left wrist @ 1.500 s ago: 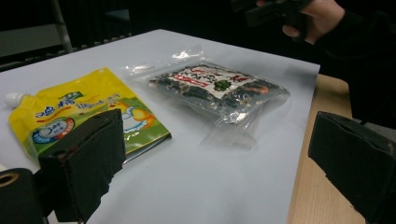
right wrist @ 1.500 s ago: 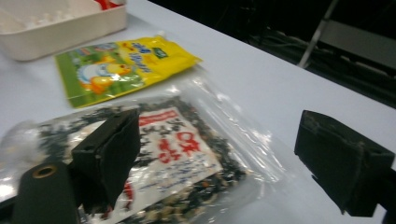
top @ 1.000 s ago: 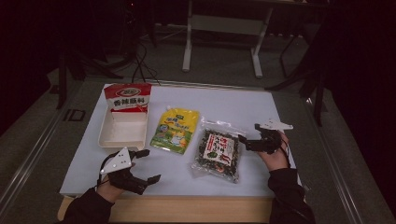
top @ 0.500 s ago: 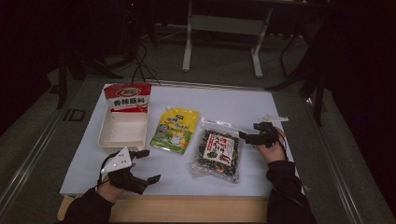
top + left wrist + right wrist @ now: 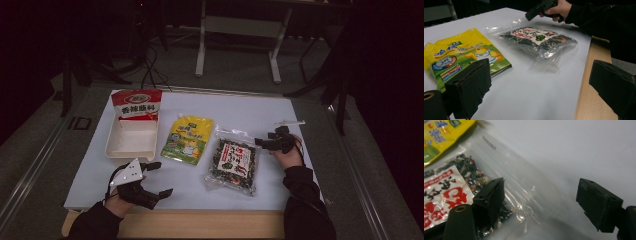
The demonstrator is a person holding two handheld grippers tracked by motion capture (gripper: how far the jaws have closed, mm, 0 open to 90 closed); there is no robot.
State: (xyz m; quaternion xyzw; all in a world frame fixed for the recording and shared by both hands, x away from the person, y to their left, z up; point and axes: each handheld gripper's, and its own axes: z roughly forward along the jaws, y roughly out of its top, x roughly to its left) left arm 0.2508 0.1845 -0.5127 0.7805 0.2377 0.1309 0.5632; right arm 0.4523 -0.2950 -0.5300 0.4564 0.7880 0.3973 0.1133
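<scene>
right claw (image 5: pixel 266 143): lowered to clear bag (image 5: pixel 233 163) edge, closing, still spread | left claw (image 5: pixel 159 178): spread, unmoved

The room is dark, and the light falls mostly on the white table top (image 5: pixel 300 175); this top has a pale wooden edge (image 5: pixel 200 225) along the near side; the floor (image 5: pixel 240 75) around it is a grey carpet, dim at the far side. Far behind the table stands a light metal frame (image 5: pixel 237 25) with two legs on flat feet; dark stands and black cables (image 5: pixel 150 65) are at the far left; dark legs of other furniture (image 5: pixel 340 90) are at the far right. A pale rail (image 5: pixel 30 170) runs along the floor on the left.
</scene>
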